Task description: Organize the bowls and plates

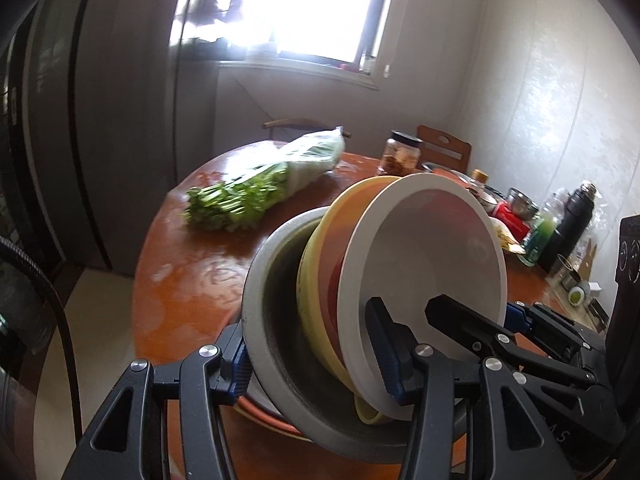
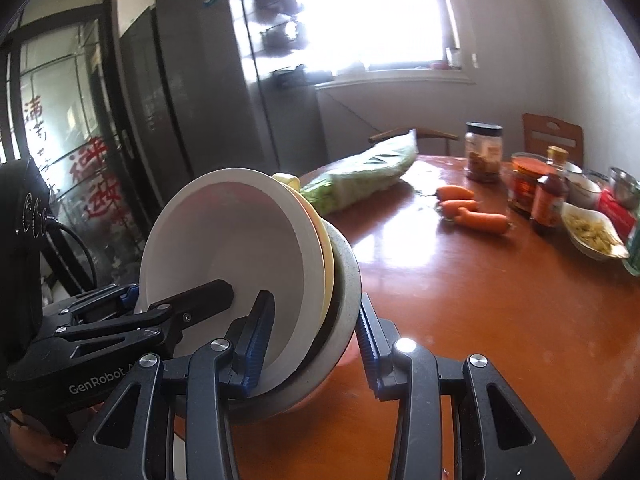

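Note:
A tilted nested stack hangs over the round wooden table (image 2: 480, 320). It is a grey bowl (image 1: 272, 280) outermost, a yellow dish (image 1: 320, 248) in it, and a white bowl (image 1: 432, 248) innermost. My left gripper (image 1: 314, 356) is shut on one side of the stack, one pad outside the grey bowl and one inside the white bowl. My right gripper (image 2: 311, 340) clamps the opposite side the same way, across the white bowl (image 2: 228, 240) and the grey bowl (image 2: 344, 280). Each gripper shows in the other's view: the right gripper (image 1: 480, 316) and the left gripper (image 2: 172, 296).
On the table lie a bag of greens (image 2: 360, 176), carrots (image 2: 472, 208), a jar (image 2: 484, 152), sauce bottles (image 2: 550, 196) and small dishes at the far right. A tall fridge (image 2: 192, 100) stands left of the table, with chairs (image 2: 554, 136) behind it.

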### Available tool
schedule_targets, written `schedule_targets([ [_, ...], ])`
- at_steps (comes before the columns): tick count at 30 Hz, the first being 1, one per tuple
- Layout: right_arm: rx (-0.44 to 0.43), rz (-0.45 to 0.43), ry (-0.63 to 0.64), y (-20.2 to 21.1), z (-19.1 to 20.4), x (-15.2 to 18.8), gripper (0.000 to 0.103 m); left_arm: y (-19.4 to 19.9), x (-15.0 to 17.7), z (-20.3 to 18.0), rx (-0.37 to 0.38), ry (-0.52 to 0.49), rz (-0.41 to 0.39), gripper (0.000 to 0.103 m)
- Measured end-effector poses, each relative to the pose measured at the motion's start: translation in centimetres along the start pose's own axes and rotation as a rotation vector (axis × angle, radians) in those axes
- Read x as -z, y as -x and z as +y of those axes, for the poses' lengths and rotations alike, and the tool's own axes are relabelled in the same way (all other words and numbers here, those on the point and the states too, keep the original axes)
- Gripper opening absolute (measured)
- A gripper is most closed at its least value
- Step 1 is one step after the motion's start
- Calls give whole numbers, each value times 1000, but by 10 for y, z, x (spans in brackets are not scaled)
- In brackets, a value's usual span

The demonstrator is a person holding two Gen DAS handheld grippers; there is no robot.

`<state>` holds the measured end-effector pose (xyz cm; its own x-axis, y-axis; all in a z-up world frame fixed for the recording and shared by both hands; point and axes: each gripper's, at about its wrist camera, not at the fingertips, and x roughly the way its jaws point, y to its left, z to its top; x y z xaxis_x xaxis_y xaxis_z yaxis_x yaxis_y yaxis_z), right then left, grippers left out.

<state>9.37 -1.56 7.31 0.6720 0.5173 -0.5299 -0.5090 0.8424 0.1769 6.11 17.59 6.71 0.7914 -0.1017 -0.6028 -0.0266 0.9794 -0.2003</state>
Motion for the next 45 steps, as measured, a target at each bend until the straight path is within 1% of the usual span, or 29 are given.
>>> schedule_targets([
  [4,-23,21,17,-18,12,0,41,-3,3,16,-21,16,4,52],
  [8,-33,43,21,-31,16,7,41,-12,10,25,-32,25,23,52],
  [14,-23,83,15,-48,14,18,41,-29,20,34,-22,44,62,52],
  [26,-15,111,16,-58,13,27,41,-40,26,37,-27,34,78,52],
  [34,1,117,25,-62,12,29,41,-46,29,35,-32,11,87,52],
  [45,4,114,28,-64,12,33,41,-49,29,33,-39,12,82,53],
])
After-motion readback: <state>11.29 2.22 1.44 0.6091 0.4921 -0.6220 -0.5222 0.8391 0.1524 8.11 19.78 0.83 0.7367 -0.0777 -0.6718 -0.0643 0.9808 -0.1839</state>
